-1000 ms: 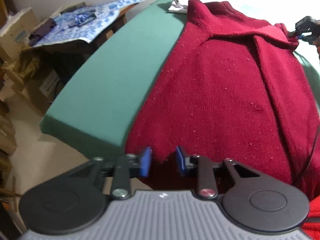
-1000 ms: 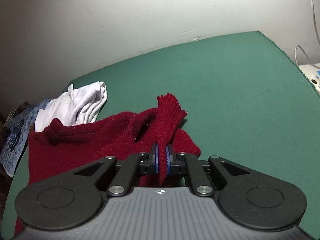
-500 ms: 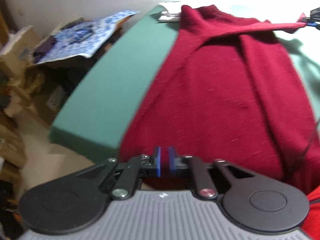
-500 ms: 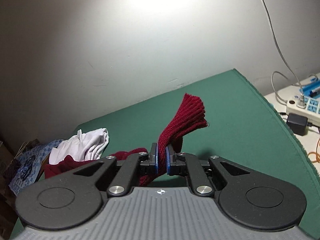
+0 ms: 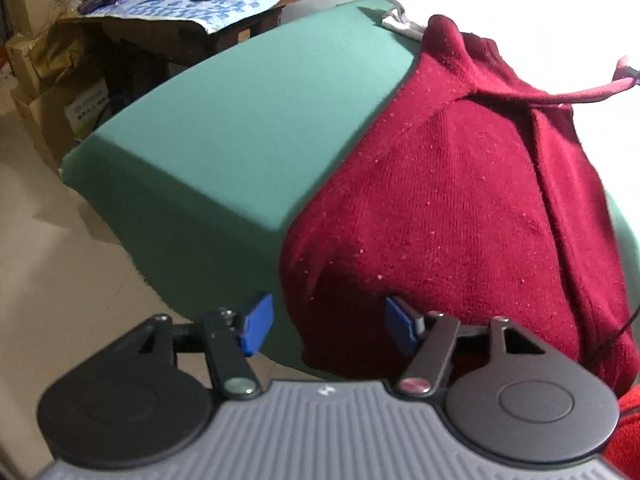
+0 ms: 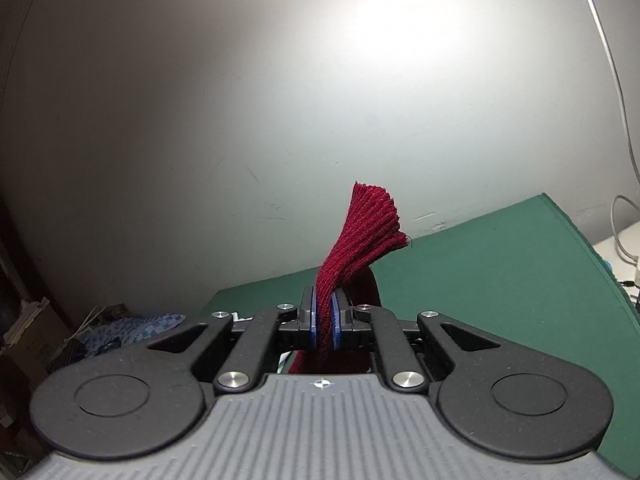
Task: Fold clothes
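While my right gripper (image 6: 324, 322) pinches the ribbed cuff (image 6: 366, 232) and holds it up off the green table (image 5: 248, 128), the sleeve could slip out if I pull too hard, or drag the red sweater (image 5: 460, 208) askew. Sweater's body lies flat on the table, hem drooping over the near edge. My left gripper (image 5: 326, 326) is opening, jaws about half wide, straddling that hem corner, pads not pressing on it.
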Demonstrator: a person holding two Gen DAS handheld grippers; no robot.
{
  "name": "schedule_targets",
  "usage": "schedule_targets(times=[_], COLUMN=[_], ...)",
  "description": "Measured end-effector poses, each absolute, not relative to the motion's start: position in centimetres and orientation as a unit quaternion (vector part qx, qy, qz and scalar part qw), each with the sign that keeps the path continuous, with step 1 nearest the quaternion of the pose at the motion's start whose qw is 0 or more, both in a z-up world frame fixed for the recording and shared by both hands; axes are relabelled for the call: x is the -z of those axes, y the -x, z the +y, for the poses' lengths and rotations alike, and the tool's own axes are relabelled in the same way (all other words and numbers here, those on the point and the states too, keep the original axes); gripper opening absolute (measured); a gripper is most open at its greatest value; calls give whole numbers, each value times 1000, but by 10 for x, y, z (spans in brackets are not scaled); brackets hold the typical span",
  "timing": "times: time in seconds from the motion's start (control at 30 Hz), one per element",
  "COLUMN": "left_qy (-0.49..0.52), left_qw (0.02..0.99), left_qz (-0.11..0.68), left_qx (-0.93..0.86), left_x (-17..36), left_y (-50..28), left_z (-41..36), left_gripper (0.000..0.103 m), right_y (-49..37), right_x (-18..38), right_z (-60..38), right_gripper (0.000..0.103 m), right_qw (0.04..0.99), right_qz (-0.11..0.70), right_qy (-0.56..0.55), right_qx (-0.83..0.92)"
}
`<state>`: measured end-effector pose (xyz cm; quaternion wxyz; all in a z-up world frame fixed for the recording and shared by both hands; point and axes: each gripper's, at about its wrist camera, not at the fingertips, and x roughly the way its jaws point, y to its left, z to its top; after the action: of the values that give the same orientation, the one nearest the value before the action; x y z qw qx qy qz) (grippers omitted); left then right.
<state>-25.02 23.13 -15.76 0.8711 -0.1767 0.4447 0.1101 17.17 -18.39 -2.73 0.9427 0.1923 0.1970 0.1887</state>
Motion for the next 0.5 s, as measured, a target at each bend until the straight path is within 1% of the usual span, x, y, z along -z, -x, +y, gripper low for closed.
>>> schedule_targets(times=[0.03,0.07,0.1,0.13,0.2,0.23,0.3,0.33,0.37,0.43,0.5], left_qy=[192,208,219,229,236,239,251,258,263,274,285], left_qw=[870,869,869,869,868,867,867,868,870,871,868], left_qz=[442,439,435,431,431,433,426,420,412,401,401], left_qx=[-103,-93,-87,-81,-73,-71,-63,-61,-63,-65,-65], left_x=[158,158,157,156,156,156,154,152,151,149,154], left_y=[252,254,254,255,255,255,263,267,270,275,269], left_z=[235,239,240,241,243,244,250,254,259,268,277], left_gripper=[44,22,14,12,13,16,30,42,44,43,36], right_y=[-173,-174,-174,-175,-175,-174,-173,-172,-172,-170,-171], right_x=[26,25,24,24,24,24,22,21,20,18,18], right_z=[-180,-176,-173,-171,-168,-167,-166,-166,-165,-165,-164], right_gripper=[8,8,9,9,9,9,9,9,9,9,9], right_qw=[942,942,942,942,941,942,942,943,944,947,948], right_qz=[199,201,203,206,207,207,205,203,200,196,197], right_qy=[-188,-184,-182,-181,-182,-181,-178,-176,-172,-162,-159], right_qx=[-192,-195,-195,-194,-196,-195,-195,-196,-196,-196,-192])
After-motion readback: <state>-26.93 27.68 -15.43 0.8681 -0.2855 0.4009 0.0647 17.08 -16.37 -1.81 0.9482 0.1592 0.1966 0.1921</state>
